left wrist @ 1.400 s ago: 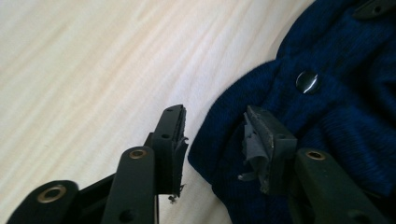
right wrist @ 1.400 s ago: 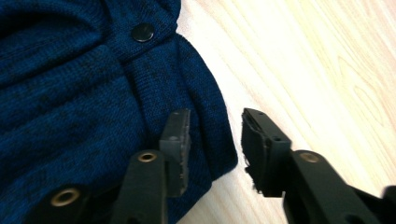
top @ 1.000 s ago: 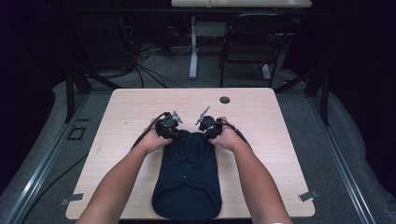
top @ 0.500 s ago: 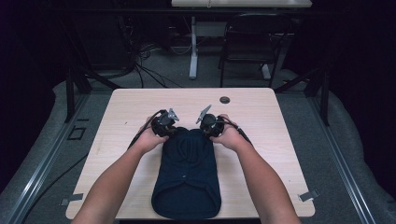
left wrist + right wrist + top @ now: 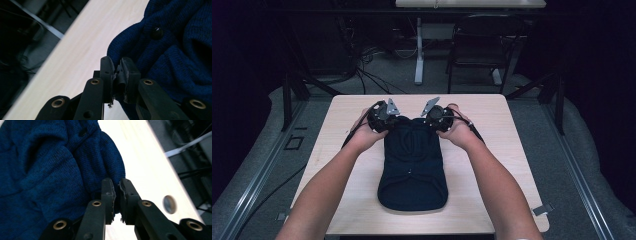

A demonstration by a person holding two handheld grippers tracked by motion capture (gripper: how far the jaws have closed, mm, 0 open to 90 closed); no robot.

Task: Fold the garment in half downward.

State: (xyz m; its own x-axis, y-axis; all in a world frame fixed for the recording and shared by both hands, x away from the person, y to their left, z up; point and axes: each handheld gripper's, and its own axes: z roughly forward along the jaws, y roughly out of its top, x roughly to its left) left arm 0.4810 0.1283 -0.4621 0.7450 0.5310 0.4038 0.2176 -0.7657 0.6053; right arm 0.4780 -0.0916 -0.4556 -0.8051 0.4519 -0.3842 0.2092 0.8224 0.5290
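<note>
Both tools are pinching knit: the left tool (image 5: pixel 117 72) is clamping a fold of the dark blue cardigan (image 5: pixel 413 165) at its far left corner, and the right tool (image 5: pixel 116 191) is nipping the matching fold at the far right corner, each pair of jaws drawn nearly together with cloth between them. The cardigan is lying lengthwise down the middle of the counter (image 5: pixel 337 130), already narrowed into a long bundle, its near end sitting close to the person's edge and its far end bunching up between the two tools. In the high view the left tool (image 5: pixel 382 116) and right tool (image 5: pixel 438 116) are flanking that far end, close on either side of it, with the person's hands wrapped around them.

Judging from this, the fold-over step is in hand: the far end is being gripped at both corners so it can be carried back over the rest of the garment toward its near end. A black button (image 5: pixel 156 32) is showing on the cardigan just beyond the left tool. A small dark round spot (image 5: pixel 169 204) is sitting on the counter beyond the cardigan's far right corner.

The next move is calling for both tools lifting together at an even height, travelling toward the cardigan's near end without letting either corner slip, then lowering so the edges are meeting squarely.
</note>
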